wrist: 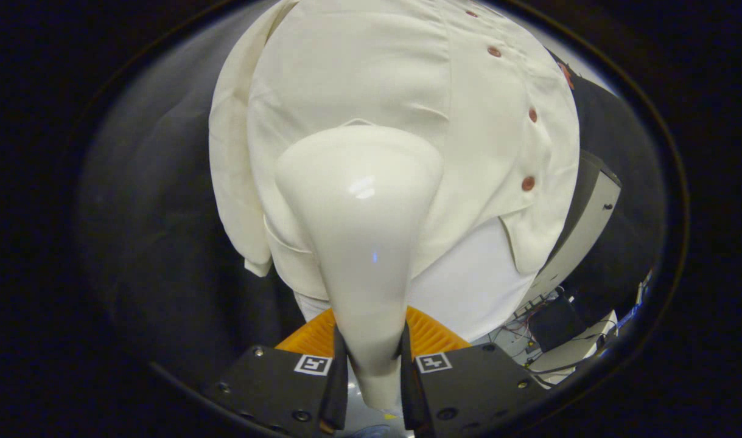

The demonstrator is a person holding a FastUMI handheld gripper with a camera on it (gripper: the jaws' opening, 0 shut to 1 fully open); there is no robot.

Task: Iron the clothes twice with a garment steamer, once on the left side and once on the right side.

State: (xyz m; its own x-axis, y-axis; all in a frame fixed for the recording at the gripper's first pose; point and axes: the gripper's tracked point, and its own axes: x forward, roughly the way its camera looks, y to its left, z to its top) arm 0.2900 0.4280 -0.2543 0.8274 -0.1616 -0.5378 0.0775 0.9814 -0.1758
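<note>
A cream button-up shirt [407,79] hangs in front of me, its reddish buttons [528,183] running down its right part. A glossy white garment steamer [361,207] rises from between my fingers, its wide head lying against the shirt's left half, left of the button line. My gripper [372,365] is shut on the steamer's narrow handle, with both fingers pressing its sides. The steamer head hides the cloth behind it. The shirt's left sleeve [234,182] hangs down beside the steamer.
Dark cloth [157,231] hangs behind the shirt on the left. To the right stands a grey and white cabinet [590,213], with cables and small equipment [553,322] on the floor below it. A white board [474,286] shows under the shirt's hem.
</note>
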